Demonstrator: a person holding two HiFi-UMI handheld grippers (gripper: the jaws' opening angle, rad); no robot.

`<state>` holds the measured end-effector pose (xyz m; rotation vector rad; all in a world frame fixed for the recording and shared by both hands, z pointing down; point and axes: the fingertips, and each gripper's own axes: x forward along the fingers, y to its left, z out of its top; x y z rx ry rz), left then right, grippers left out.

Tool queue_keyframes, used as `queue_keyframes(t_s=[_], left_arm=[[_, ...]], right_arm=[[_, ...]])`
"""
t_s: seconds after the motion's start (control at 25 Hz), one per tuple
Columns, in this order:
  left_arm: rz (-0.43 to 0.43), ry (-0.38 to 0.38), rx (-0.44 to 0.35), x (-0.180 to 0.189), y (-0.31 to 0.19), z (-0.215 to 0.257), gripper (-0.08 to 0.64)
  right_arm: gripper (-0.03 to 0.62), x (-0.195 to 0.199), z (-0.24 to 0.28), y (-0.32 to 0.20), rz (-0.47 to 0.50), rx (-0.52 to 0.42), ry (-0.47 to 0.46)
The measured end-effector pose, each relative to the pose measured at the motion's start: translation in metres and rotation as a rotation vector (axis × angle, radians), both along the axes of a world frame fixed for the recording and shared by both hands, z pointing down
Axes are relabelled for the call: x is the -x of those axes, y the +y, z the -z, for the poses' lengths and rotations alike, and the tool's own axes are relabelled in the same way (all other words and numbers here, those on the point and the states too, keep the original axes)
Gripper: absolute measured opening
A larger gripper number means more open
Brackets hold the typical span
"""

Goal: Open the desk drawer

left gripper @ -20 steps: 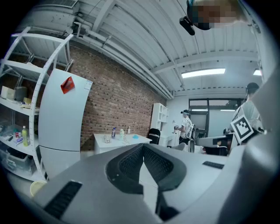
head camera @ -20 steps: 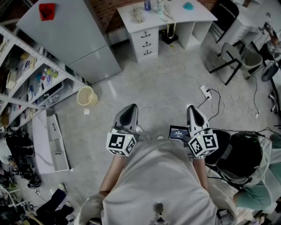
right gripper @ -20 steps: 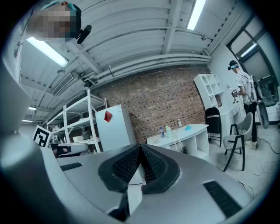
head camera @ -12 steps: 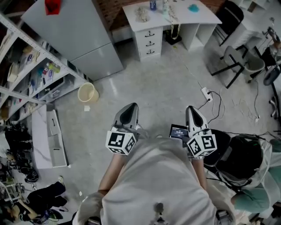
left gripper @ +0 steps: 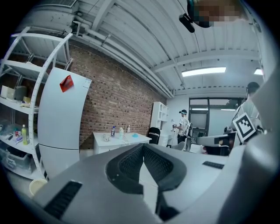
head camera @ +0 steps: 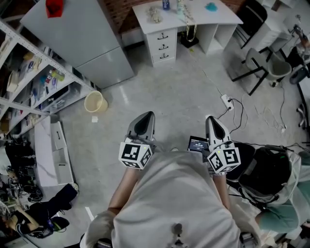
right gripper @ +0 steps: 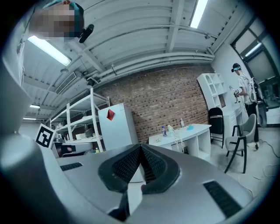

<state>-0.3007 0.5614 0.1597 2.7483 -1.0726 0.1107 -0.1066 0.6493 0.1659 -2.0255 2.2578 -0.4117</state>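
"Both grippers first: how are they sitting?"

"I'm seeing the left gripper (head camera: 145, 118) and the right gripper (head camera: 212, 121) hanging side by side just in front of the person's light shirt (head camera: 169, 193), pointing forward over the grey floor (head camera: 169, 92). In each gripper view the jaws are pressing together, pad against pad, and nothing is sitting between them. A small lit screen (head camera: 197, 144) is showing just beside the right one."

"And further out?"

"A yellowish bucket (head camera: 95, 102) is standing on the floor to the left, near the metal shelving (head camera: 29, 82). A white power strip (head camera: 226, 101) is lying off to the right. Beyond the bucket a tall grey cabinet (head camera: 82, 43) is standing with a red thing (head camera: 53, 8) on top."

"Where is the drawer?"

"I'm finding the white desk (head camera: 220, 17) at the far side, against the brick wall (head camera: 116, 10), well apart from both grippers. Its three drawers (head camera: 162, 46) are sitting stacked under the end nearer the cabinet, all pushed in."
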Motion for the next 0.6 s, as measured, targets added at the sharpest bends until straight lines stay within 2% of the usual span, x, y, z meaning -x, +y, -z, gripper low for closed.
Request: queue_keyframes(t_s=[0.36, 0.6], left_arm=[[0.006, -0.038, 0.058, -0.009, -0.01, -0.023, 0.008], [0.023, -0.042, 0.094, -0.005, -0.065, -0.038, 0.008]], right_arm=[[0.026, -0.016, -0.027, -0.009, -0.008, 0.087, -0.026], [0.026, -0.023, -0.038, -0.06, -0.017, 0.129, -0.019]])
